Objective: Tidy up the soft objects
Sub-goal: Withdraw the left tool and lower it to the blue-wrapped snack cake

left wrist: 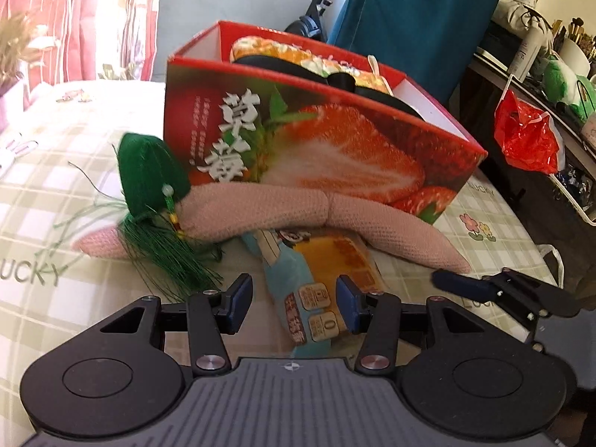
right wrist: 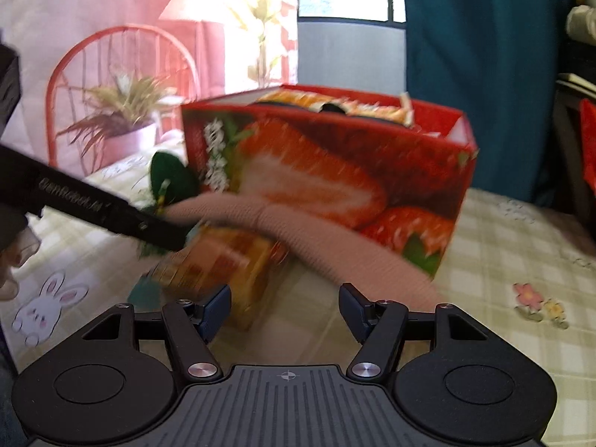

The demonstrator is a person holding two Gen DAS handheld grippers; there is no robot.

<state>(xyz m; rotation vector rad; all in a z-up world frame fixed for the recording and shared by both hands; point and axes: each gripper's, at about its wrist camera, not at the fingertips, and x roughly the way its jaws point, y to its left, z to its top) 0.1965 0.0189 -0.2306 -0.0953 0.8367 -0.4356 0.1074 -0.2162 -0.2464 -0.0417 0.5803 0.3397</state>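
Strawberry box (left wrist: pixel 335 138) — standing on the checked bedspread (left wrist: pixel 74 171), already holding an orange cushion (left wrist: pixel 298 56). Pink knitted pillow (left wrist: pixel 283 208), green tasselled sachet (left wrist: pixel 149 182) and printed plush packet (left wrist: pixel 316 260) are lying against its front. Left gripper (left wrist: pixel 294 303) and right gripper (right wrist: pixel 285 311) — fingers parted, gripping nothing.

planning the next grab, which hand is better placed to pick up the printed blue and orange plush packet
Left, probably. Its fingers are open and straddle the near end of the printed blue and orange plush packet; the right gripper hangs open, offset beside it.
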